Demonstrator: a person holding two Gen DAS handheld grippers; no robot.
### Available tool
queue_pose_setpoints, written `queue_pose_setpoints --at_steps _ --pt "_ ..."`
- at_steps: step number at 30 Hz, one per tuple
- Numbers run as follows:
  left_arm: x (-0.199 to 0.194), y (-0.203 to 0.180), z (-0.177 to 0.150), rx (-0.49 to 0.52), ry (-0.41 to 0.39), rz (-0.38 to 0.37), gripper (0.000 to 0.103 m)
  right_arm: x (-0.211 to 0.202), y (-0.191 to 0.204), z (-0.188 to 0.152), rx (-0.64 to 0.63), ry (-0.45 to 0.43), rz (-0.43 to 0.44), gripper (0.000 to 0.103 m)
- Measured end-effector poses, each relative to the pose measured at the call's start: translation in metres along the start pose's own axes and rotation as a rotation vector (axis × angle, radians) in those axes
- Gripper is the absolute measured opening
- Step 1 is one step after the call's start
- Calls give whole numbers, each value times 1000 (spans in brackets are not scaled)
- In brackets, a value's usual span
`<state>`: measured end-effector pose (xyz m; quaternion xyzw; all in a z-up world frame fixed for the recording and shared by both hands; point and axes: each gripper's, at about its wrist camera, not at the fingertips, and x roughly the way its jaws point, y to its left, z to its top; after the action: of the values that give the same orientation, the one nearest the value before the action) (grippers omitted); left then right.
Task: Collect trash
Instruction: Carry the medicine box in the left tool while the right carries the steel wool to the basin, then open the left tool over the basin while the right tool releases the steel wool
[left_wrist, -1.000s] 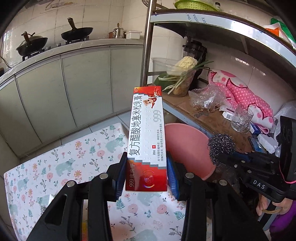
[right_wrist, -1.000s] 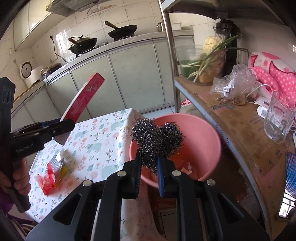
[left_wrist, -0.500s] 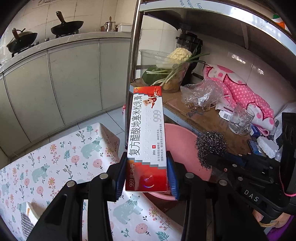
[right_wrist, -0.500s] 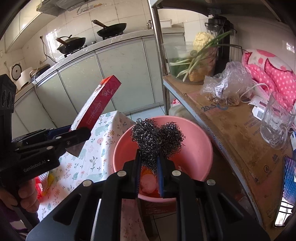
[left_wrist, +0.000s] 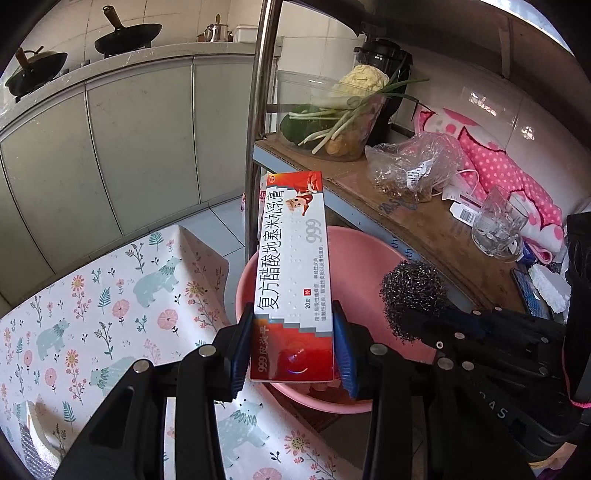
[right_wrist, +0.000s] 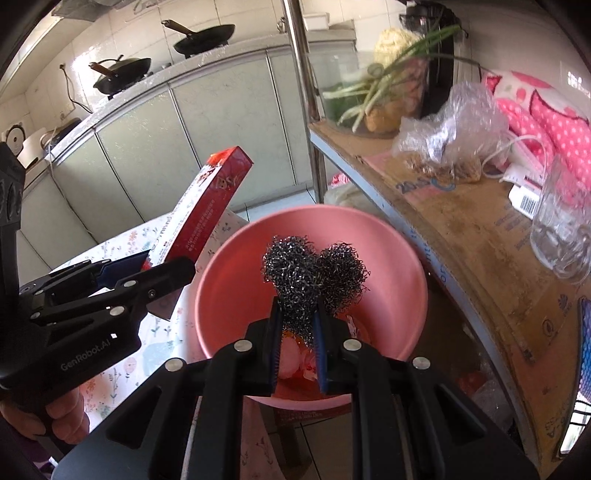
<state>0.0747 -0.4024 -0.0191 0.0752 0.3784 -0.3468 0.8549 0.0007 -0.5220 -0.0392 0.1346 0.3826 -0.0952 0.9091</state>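
red box (left_wrist: 291, 284) clamped in left gripper (left_wrist: 291, 350) above pink basin (left_wrist: 369, 251).

Bright daylight fills both fisheye views; glare glints on the wall tiles (left_wrist: 491, 107), edges bend and darken, and the glass mug (right_wrist: 563, 236) blurs.

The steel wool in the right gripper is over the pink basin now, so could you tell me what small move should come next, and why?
Probably open the right gripper and let the steel wool drop. It hangs above the pink basin, which already holds other scraps, with nothing in between. The left gripper, shut on the red box, can follow.
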Motion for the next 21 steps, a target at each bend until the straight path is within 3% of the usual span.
queue_pose_setpoints --at_steps 21 --pt "42 -6 -14 3 121 -21 39 48 -3 -6 -2 108 -42 16"
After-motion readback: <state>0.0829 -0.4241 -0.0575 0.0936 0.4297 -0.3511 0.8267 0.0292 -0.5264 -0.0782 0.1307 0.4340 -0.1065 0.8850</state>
